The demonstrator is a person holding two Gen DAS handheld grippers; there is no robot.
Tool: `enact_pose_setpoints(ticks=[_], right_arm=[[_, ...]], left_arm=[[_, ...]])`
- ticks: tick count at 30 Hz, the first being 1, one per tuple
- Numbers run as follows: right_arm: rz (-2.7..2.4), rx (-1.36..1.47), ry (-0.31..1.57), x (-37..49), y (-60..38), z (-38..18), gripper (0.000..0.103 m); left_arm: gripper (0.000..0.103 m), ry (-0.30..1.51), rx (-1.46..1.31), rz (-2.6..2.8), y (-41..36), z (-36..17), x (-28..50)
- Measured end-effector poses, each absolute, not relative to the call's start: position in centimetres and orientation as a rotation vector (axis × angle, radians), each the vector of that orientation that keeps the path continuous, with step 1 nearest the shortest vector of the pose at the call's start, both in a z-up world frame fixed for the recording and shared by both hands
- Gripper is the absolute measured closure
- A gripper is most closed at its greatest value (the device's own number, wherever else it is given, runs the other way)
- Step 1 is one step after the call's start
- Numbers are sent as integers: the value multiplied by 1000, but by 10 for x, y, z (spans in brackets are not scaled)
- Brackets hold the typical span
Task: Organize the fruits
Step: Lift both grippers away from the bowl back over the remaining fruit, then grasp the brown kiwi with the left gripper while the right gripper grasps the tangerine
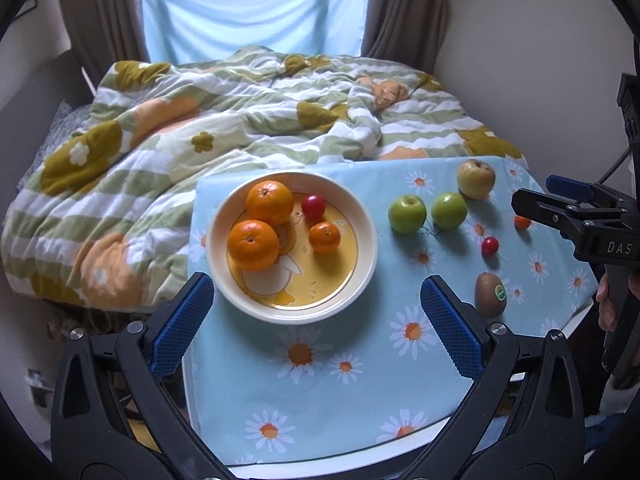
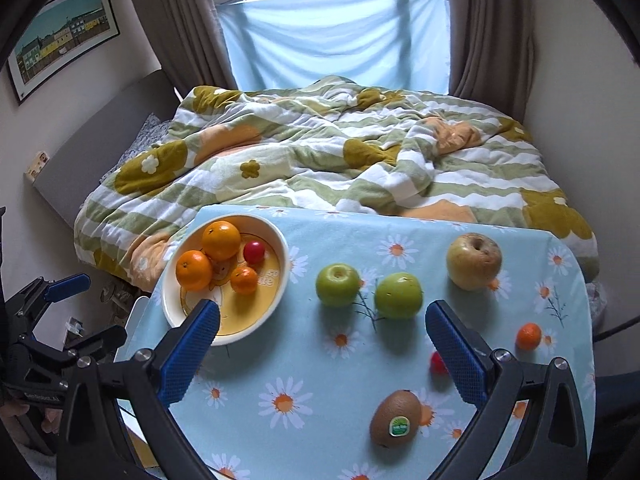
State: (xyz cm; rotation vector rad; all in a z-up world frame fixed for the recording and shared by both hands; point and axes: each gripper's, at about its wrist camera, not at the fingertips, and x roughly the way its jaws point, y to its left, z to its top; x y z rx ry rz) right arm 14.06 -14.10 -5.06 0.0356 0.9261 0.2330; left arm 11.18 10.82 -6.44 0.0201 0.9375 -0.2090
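Observation:
A cream bowl (image 1: 362, 216) (image 2: 280, 256) holds two oranges (image 1: 269, 202), a small mandarin (image 1: 324, 237) and a red cherry tomato (image 1: 313, 207). Loose on the daisy cloth lie two green apples (image 2: 337, 284) (image 2: 399, 295), a yellow apple (image 2: 473, 261), a small mandarin (image 2: 528, 336), a red tomato (image 2: 437, 363) half hidden by my right finger, and a kiwi (image 2: 395, 418). My left gripper (image 1: 318, 320) is open and empty above the bowl's near rim. My right gripper (image 2: 322, 350) is open and empty above the cloth, near the green apples.
The small table (image 1: 320, 380) with a light blue daisy cloth stands against a bed with a rumpled flowered duvet (image 1: 200, 128). Walls and curtains close in both sides. My right gripper shows in the left wrist view (image 1: 532, 204) at the table's right edge.

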Motion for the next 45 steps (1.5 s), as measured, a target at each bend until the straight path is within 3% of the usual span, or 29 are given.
enact_pose_setpoints(ticks=[12,30,39,45], right_arm=[[173,30,945,125,-255,-63,0],[280,-39,1006,139,-350,-134,1],[318,-59,1024,151,-353,-165,1],[343,-76,1039,160,-347,-181,10]], left_arm=[[0,968,-8,-241,-2,-72,109],[0,1085,-60,-233,-121,-163,94],[17,1120,-24,-236,-131,-204,97],[28,1131,8,-253,-136,-217,99]])
